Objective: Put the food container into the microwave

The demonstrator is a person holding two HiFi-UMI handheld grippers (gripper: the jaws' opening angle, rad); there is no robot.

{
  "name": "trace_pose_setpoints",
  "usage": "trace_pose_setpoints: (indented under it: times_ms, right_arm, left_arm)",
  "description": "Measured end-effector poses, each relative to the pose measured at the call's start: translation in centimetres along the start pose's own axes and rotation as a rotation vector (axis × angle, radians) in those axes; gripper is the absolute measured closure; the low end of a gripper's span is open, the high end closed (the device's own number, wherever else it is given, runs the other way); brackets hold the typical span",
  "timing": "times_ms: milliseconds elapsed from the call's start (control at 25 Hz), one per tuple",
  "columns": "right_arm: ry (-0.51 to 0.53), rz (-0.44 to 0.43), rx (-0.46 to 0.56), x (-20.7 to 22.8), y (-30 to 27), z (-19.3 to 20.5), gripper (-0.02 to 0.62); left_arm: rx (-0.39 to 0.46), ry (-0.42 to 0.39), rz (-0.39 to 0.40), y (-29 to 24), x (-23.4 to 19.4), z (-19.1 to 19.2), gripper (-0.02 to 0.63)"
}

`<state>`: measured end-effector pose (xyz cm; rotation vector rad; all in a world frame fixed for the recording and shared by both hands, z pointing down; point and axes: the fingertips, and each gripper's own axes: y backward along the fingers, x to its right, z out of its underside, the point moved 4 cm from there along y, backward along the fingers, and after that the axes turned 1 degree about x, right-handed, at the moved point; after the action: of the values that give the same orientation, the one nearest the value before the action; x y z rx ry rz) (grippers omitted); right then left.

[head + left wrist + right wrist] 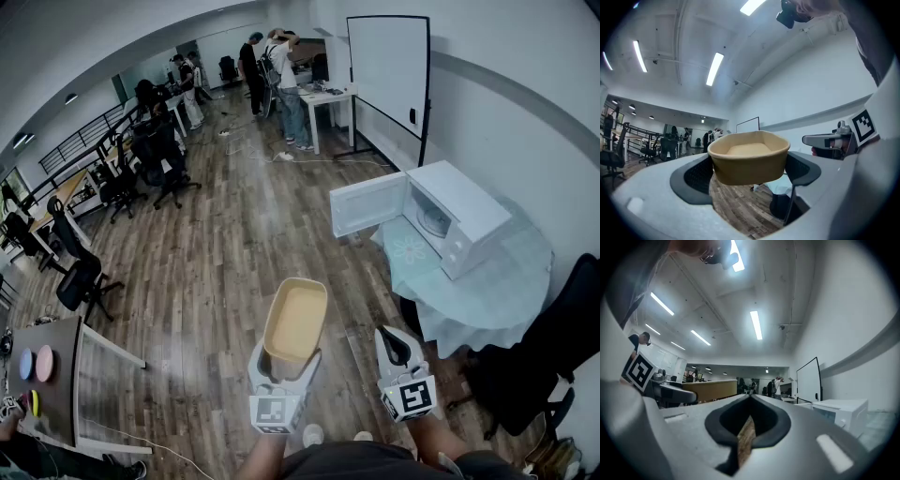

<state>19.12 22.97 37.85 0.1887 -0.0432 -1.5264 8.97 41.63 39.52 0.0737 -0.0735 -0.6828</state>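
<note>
While up in the air over the wooden floor (216,272), needs a squeeze so as not to fall: hence the food container (295,320) pinched by the left gripper (283,367), jaws spread wide, 1 pad pressed on each side wall. Held flat with the open top up, most likely to keep anything inside from tipping out. Looks tan and bare inside; cannot tell for sure about food. Gripped at the near end, with the far end poking out in front, ready to go in first.

Beside it, the right gripper (394,345), shut tight, 2 jaws together, with only a thin slit of floor between. Empty, probably kept free to help with the door later.

Over by the white wall, the microwave (455,211), up on the round table (506,291) with the pale cloth, well apart from the food container. Has its door (367,206) swung wide open to the left, so no need to pull it. Bare inside, with just the round plate (433,220) to set the food container on.

Not yet there: needs a walk over to the table, then a level push in through the open front.
</note>
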Motion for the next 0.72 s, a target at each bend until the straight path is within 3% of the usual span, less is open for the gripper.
trace_pose_setpoints:
  times_ms: [720]
  right_arm:
    - [-0.005,0.068,-0.035,-1.1,-0.2,1.4,0.594]
  left_arm:
    - [-0.037,0.025,0.043,0.5,-1.0,2.0,0.115]
